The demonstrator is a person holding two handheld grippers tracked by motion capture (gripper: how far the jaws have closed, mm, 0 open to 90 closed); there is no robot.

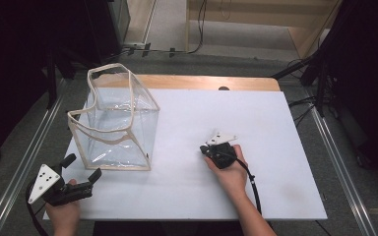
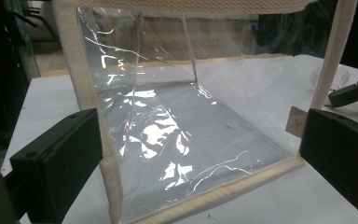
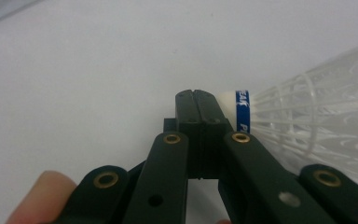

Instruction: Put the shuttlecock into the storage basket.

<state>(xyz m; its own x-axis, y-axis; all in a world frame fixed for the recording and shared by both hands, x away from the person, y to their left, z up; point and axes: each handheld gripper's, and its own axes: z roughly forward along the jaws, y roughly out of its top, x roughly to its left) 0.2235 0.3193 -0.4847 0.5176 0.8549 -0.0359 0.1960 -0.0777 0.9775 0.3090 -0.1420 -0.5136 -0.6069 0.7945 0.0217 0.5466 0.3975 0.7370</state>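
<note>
A clear plastic bag [image 1: 118, 123] with cream fabric trim stands upright and open-topped on the left of the white tabletop [image 1: 256, 191]. My left gripper [image 1: 83, 167] is open just in front of the bag's near end; in the left gripper view its two black jaws flank the bag [image 2: 177, 140] without touching it. My right gripper [image 1: 205, 149] rests at the table's middle, shut, jaws pressed together with nothing between them. A white shuttlecock [image 3: 307, 126] with a blue band lies right beside the shut jaw tips of the right gripper [image 3: 194, 95], cork end against them.
The tabletop's wooden far edge [image 1: 202, 81] shows behind the bag. Metal rails [image 1: 339, 162] run along both sides of the table, with dark equipment and cables beyond. The right gripper [image 2: 354, 91] is seen past the bag's corner.
</note>
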